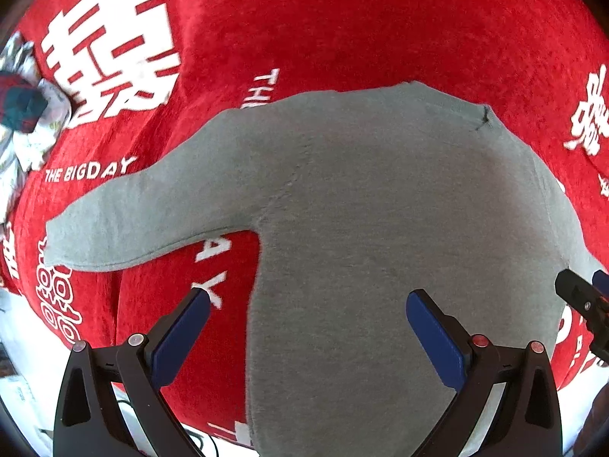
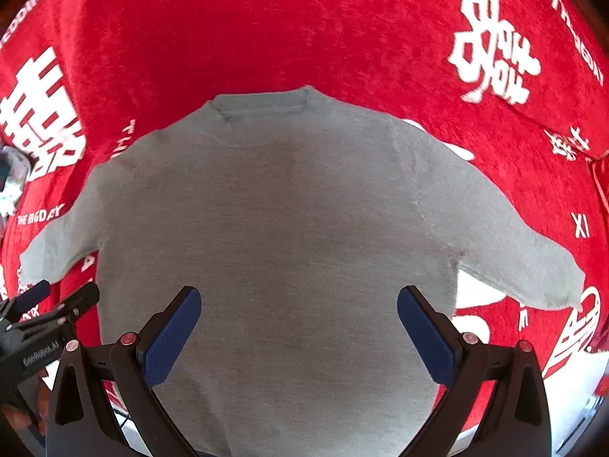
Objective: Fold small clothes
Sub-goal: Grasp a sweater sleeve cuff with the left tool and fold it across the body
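Right gripper (image 2: 298, 308): released, jaws spread wide, nothing between the blue pads (image 2: 171, 337). It is poised above the lower body of the grey sweater (image 2: 274, 228), pointing toward the neckline. Left gripper (image 1: 308, 312): also released and empty, poised over the sweater's lower left edge, one finger above the garment, the other above the red blanket (image 1: 342, 26). The sweater lies flat and unfolded on the blanket, collar on the far side, both sleeves spread outward. A crumpled patterned cloth (image 1: 26, 114) lies on the blanket well apart from the sweater, beyond its left sleeve.
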Available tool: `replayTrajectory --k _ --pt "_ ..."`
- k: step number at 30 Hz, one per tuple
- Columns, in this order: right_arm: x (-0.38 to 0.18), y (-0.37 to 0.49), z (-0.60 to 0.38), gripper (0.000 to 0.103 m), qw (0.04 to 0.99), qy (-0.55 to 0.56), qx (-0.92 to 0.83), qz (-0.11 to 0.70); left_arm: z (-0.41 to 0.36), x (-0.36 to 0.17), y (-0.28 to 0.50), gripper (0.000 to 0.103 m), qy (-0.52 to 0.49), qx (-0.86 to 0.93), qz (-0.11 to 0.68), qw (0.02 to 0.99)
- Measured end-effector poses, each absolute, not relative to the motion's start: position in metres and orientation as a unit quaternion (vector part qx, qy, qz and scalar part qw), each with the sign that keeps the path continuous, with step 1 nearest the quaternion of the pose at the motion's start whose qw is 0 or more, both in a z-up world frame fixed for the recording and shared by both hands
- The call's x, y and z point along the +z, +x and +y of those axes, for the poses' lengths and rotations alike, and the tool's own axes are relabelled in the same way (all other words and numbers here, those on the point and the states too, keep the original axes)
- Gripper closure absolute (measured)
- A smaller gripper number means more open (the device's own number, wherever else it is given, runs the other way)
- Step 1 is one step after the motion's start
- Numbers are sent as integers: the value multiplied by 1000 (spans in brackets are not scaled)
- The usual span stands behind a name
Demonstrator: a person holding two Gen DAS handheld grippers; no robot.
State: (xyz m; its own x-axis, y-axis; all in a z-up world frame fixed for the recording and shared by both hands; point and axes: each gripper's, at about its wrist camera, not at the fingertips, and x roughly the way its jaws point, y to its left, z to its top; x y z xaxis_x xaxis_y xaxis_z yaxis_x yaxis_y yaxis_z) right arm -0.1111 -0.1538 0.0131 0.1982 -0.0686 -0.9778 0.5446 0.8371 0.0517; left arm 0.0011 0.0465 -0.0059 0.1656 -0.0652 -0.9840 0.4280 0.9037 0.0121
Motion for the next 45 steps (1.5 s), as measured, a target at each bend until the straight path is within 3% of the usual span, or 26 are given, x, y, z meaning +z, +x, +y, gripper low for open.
replayTrajectory --k 12,18,24,29,31,32,33,34,35,37,45 --pt "-2 -66 -78 0 759 199 -89 614 182 -32 57 0 30 -102 614 782" --pt "-22 -51 -30 0 743 172 -61 644 264 -80 91 0 -84 -53 624 775" --pt "-31 -46 -7 0 731 163 -54 661 279 -123 113 0 -174 -96 634 748" --pt "-28 -43 0 0 733 151 -57 660 294 -104 124 0 -212 -87 580 782" --pt "-27 -43 1 0 734 150 -59 660 304 -98 131 16 -204 -68 565 796" --pt "-27 -43 1 0 733 151 -61 660 309 -97 133 18 -198 -57 564 800" --pt "-27 -44 1 0 733 152 -62 660 316 -96 136 29 -195 -44 560 804" --pt "-26 -45 1 0 732 154 -63 660 321 -97 138 47 -196 -39 559 804" --pt "-25 -46 0 0 732 154 -64 660 327 -98 141 57 -197 -32 560 804" --pt "-24 -49 0 0 734 155 -64 658 339 -100 144 97 -207 -36 558 803" --pt "-16 -67 -20 0 739 179 -70 646 320 -45 130 97 -151 -96 503 845"
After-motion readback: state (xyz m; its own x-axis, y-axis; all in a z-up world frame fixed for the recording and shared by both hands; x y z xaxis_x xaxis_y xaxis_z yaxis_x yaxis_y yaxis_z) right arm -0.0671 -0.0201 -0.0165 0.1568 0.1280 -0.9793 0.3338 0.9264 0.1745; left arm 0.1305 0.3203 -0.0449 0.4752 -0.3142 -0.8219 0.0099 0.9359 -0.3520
